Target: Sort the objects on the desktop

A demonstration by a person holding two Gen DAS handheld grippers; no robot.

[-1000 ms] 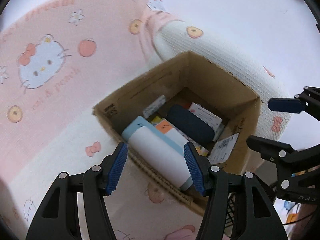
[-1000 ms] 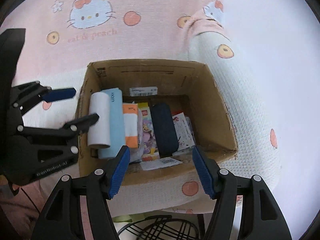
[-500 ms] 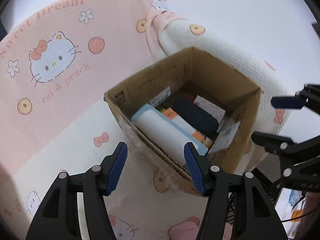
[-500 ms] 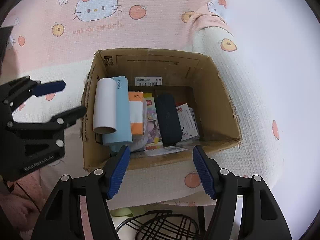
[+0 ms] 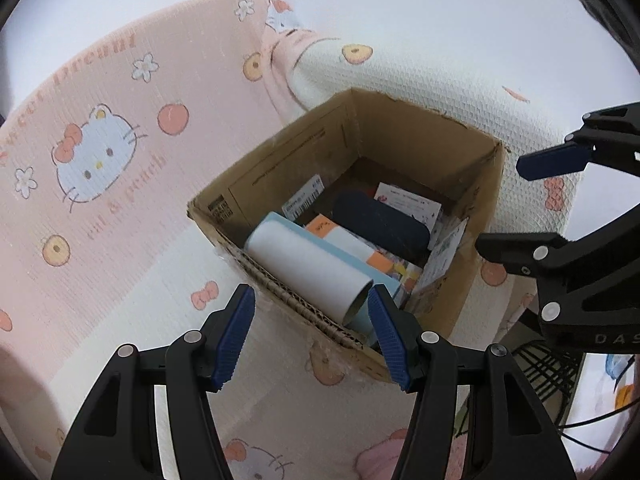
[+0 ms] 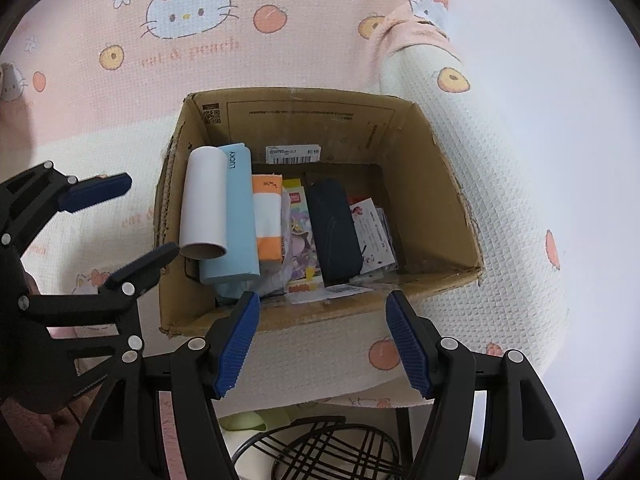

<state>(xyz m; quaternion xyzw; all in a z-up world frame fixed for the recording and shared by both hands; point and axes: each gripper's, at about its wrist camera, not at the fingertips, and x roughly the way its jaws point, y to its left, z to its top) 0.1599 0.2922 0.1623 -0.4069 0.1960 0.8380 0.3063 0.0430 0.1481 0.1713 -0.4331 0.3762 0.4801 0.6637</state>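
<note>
Pink cat-print cloth under cardboard box | white tube just ahead between left fingers, long axis pointing away | left gripper nearer | right gripper wide too, empty.

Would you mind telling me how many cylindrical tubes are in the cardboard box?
1: a white tube lies against the left wall of the cardboard box, beside the light blue case. Others may be hidden beneath the stacked items.

Roll leftmost in box
</note>
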